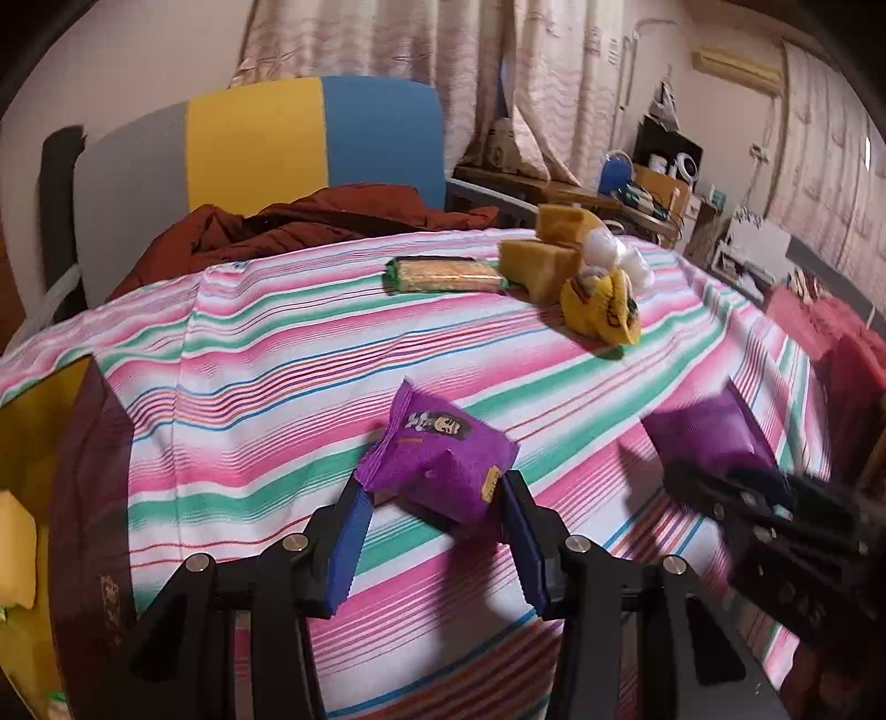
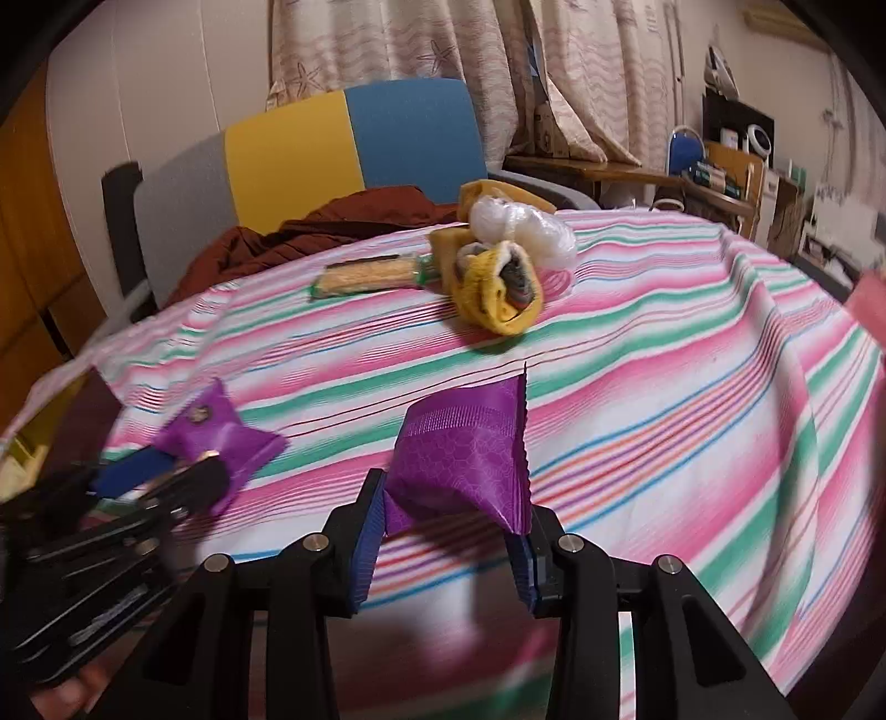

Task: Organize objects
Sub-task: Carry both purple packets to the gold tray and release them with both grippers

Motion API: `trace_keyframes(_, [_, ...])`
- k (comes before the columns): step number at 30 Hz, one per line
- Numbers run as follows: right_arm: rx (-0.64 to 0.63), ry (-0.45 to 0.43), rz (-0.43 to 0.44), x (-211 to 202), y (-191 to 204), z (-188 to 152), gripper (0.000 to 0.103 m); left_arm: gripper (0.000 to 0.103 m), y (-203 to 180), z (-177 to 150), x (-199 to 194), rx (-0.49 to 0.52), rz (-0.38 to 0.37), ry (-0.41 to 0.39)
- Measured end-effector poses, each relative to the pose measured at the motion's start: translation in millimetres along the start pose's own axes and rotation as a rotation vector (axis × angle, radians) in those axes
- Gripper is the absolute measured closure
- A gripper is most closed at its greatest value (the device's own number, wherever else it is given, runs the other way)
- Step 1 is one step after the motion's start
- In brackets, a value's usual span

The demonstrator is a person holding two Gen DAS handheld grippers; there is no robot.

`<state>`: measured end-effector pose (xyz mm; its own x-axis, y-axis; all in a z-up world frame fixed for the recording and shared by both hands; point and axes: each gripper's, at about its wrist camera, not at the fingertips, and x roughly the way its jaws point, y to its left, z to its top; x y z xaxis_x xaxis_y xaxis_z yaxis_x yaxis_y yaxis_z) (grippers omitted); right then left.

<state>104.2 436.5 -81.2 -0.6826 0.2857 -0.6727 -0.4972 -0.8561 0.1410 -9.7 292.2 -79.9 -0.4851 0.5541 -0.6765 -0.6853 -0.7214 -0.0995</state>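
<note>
This is a lived-in room of a home: long patterned curtains, an air conditioner on the wall, a table under a striped cloth, a colourful chair, a cluttered wooden desk.

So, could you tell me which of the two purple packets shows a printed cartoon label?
The purple packet in the left gripper; the other purple packet, in the right gripper, shows only a plain patterned side.

left tool angled downward, right tool alongside, both clamped
</note>
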Motion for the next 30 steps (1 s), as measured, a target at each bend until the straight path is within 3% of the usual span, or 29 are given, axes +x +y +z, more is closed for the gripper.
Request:
trace_keyframes(7, [0.045,0.034,0.041,-15,8,-9,0.062,0.056,13,-8,-33,-0.081,-0.068,-0.026])
trace_keyframes(15, [0.009,0.043,0.1,-26,34,-10,0.062,0.056,21,-12,-83,-0.13,-0.153,-0.074])
trace_keyframes(22, [-0.03,0.028,0.176,-43,67,-7,0.062,0.056,50,-25,-129,-0.18,-0.111,-0.12])
trace_keyframes(30, [-0.148,0.006,0.321,-65,135,0,0.062,0.056,117,-44,-166,-0.324,0.013,-0.159])
